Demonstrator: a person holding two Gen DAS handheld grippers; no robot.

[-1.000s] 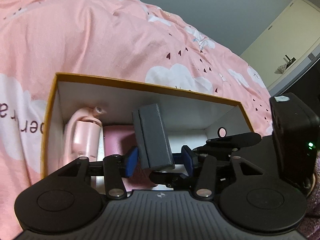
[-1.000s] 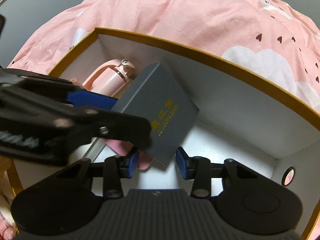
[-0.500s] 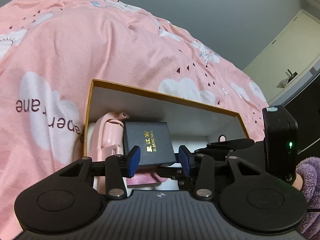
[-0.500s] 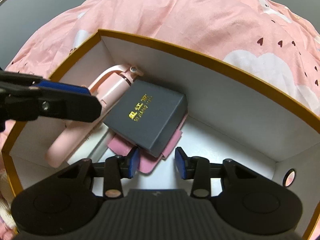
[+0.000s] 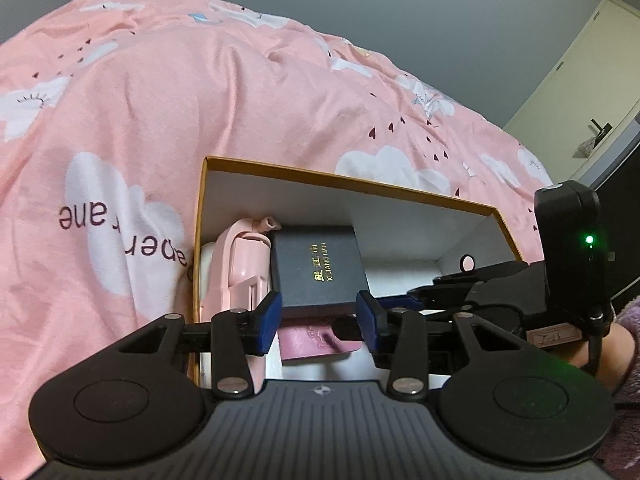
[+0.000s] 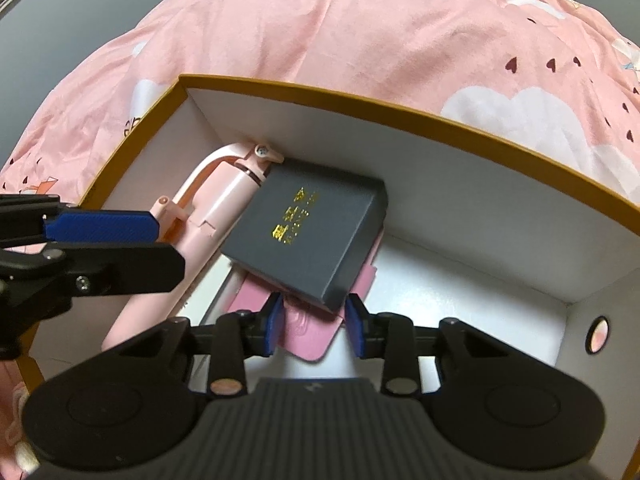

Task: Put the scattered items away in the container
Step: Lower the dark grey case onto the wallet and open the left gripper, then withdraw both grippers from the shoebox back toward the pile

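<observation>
Pink bedding surrounds the box; right half bare; both grippers' jaws spread, closing, empty.

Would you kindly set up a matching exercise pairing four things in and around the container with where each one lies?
Things:
1. dark box
2. pink bottle
3. pink wallet
4. container

Places:
A. on the pink bedding
B. under the dark box, partly covered
C. on top of the pink wallet
D. along the container's left wall, beside the dark box

Pairs: 1-C, 2-D, 3-B, 4-A
</observation>
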